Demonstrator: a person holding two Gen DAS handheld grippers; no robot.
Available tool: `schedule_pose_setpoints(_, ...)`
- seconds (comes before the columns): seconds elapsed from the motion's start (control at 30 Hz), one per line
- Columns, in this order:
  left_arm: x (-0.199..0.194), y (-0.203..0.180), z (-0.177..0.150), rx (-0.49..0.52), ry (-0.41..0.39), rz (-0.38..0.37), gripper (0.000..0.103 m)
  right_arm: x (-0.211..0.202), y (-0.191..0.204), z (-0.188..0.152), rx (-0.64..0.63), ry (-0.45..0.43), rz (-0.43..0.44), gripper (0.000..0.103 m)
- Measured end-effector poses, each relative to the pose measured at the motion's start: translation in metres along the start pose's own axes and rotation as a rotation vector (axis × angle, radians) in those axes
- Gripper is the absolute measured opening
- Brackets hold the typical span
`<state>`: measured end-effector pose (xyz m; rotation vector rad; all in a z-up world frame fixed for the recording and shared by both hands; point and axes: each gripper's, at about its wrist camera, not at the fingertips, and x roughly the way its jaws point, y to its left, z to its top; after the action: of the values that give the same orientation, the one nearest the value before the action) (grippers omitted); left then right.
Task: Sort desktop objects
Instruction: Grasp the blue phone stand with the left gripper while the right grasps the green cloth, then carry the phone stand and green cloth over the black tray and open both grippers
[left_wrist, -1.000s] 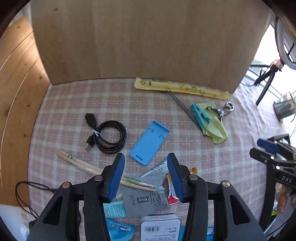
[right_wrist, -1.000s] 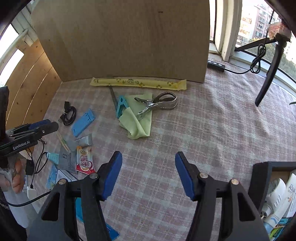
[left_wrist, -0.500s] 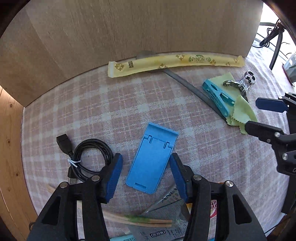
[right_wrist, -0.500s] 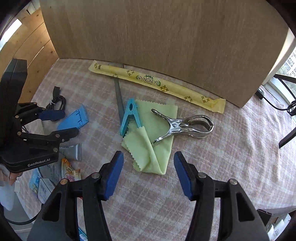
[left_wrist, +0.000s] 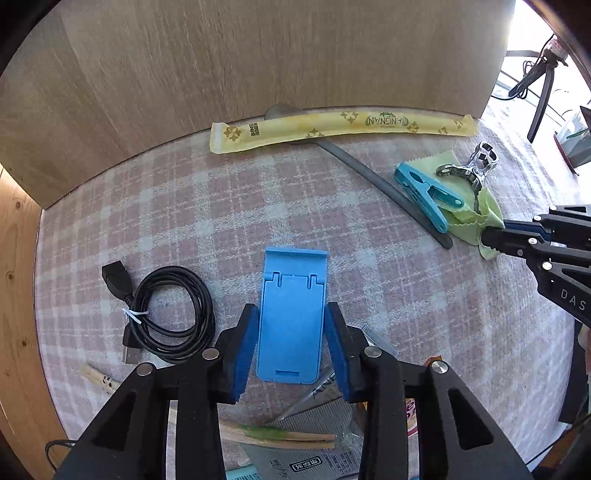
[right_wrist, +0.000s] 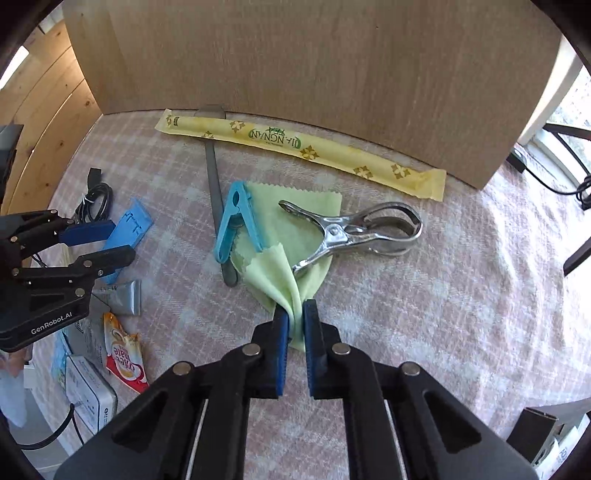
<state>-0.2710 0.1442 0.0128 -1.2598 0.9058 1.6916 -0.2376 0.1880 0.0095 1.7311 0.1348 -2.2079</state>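
While pinched — green cloth (right_wrist: 295, 236), right gripper (right_wrist: 294, 325).

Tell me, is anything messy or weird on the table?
Yes. The green cloth is bunched up where the right gripper pinches its corner, with a metal clamp and a blue clothespin lying on it. A nail file pokes out from under the long yellow packet.
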Motion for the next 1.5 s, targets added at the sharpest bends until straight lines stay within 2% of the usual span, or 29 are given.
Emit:
schedule_pose_setpoints(0.2, -0.002, 0.001, -0.011, -0.042, 0.003, 0.029, 0.034, -0.016, -0.007, -0.018, 0.049, -0.014, 0.057, 0.005)
schedule_pose_setpoints(0.43, -0.025, 0.002, -0.015, -0.073, -0.042, -0.002, 0.034, -0.062, -0.016, -0.033, 0.105, -0.087, 0.124, 0.005)
schedule_pose_setpoints(0.53, -0.039, -0.009, -0.020, -0.061, -0.066, -0.018, 0.034, -0.082, -0.021, -0.037, 0.131, -0.125, 0.140, 0.005)
schedule_pose_setpoints(0.67, -0.060, -0.041, -0.033, -0.012, -0.101, -0.051, 0.034, -0.109, -0.027, -0.053, 0.164, -0.167, 0.130, 0.005)
schedule_pose_setpoints(0.77, -0.070, -0.060, -0.018, 0.033, -0.120, -0.082, 0.034, -0.132, -0.048, -0.073, 0.199, -0.197, 0.104, 0.005)
schedule_pose_setpoints(0.9, -0.076, -0.097, -0.009, 0.096, -0.138, -0.132, 0.034, -0.163, -0.080, -0.104, 0.264, -0.243, 0.059, 0.005)
schedule_pose_setpoints(1.03, -0.104, -0.147, -0.010, 0.173, -0.151, -0.191, 0.034, -0.194, -0.117, -0.138, 0.345, -0.292, -0.009, 0.005)
schedule_pose_setpoints(1.27, -0.132, -0.260, -0.020, 0.361, -0.157, -0.291, 0.034, -0.247, -0.191, -0.215, 0.529, -0.364, -0.107, 0.005)
schedule_pose_setpoints(1.5, -0.152, -0.365, -0.045, 0.558, -0.135, -0.386, 0.034, -0.275, -0.235, -0.283, 0.670, -0.375, -0.177, 0.005)
